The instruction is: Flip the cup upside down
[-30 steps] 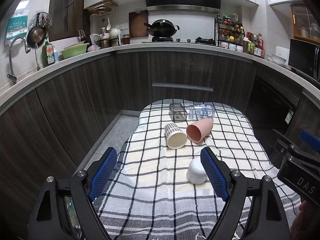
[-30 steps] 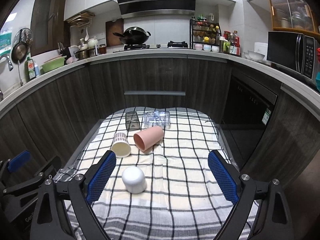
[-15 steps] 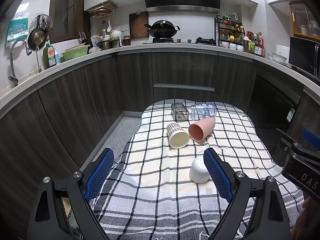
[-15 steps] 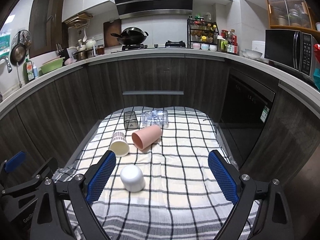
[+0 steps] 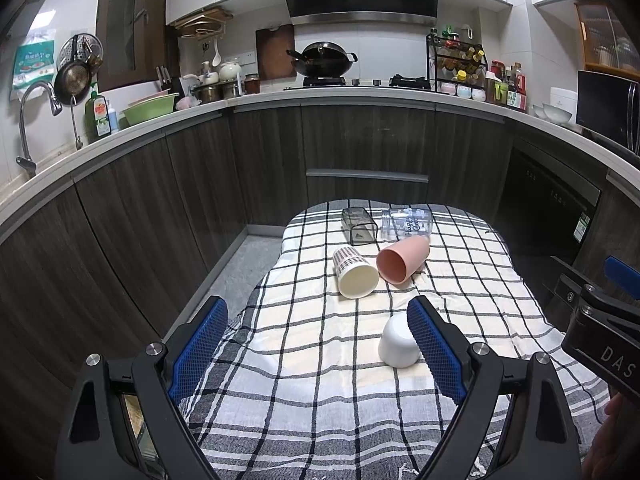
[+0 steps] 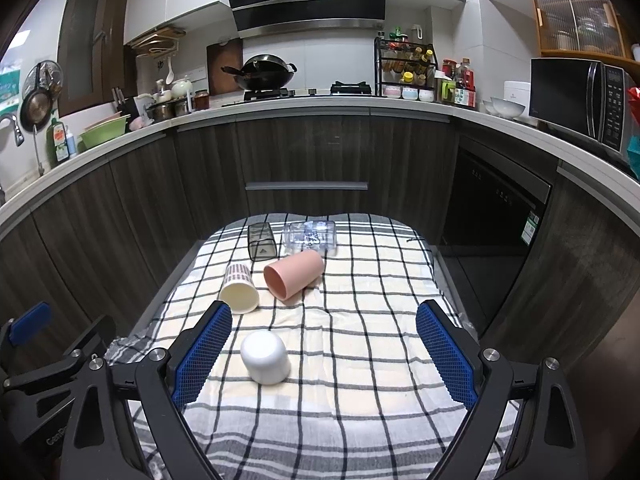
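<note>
You held the left gripper (image 5: pixel 318 346) with its blue-padded fingers spread wide and nothing between them, and the right gripper (image 6: pixel 324 354) was spread just as wide. The small white cup (image 6: pixel 265 356) stood mouth-down on the black-and-white checked cloth (image 6: pixel 360 344), near your grippers. Farther off, a pink plastic cup (image 6: pixel 294 274) and a patterned cream cup (image 6: pixel 239 288) lay on their sides.
</note>
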